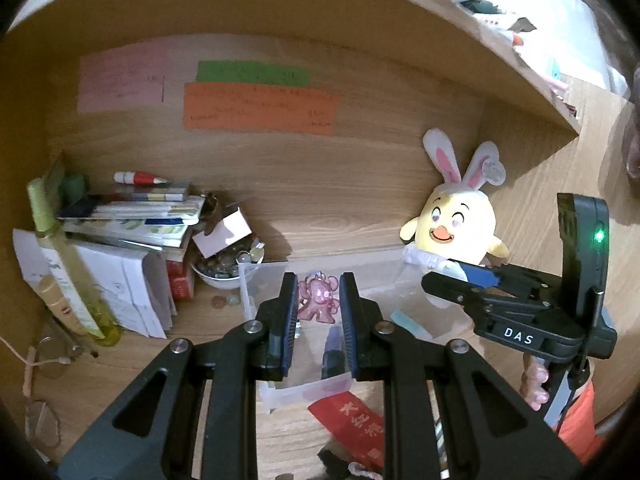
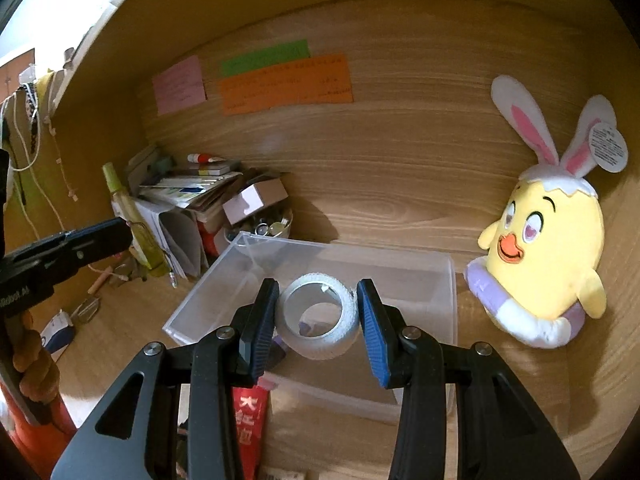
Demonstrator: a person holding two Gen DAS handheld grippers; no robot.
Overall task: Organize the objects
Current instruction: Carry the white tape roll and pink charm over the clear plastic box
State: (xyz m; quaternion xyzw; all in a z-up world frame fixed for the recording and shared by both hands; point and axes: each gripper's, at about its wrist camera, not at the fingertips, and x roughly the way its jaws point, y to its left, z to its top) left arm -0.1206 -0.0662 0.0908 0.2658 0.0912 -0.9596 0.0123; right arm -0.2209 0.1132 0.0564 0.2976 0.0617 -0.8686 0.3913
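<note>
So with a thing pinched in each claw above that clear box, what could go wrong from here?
1. The left gripper pinches a small pink charm by its edges only; it might slip out and land beside the clear box.
2. The right gripper squeezes a white tape roll across its soft sides; it could squash or pop free.
3. Both grippers hang close over one box, so they may bump.
</note>
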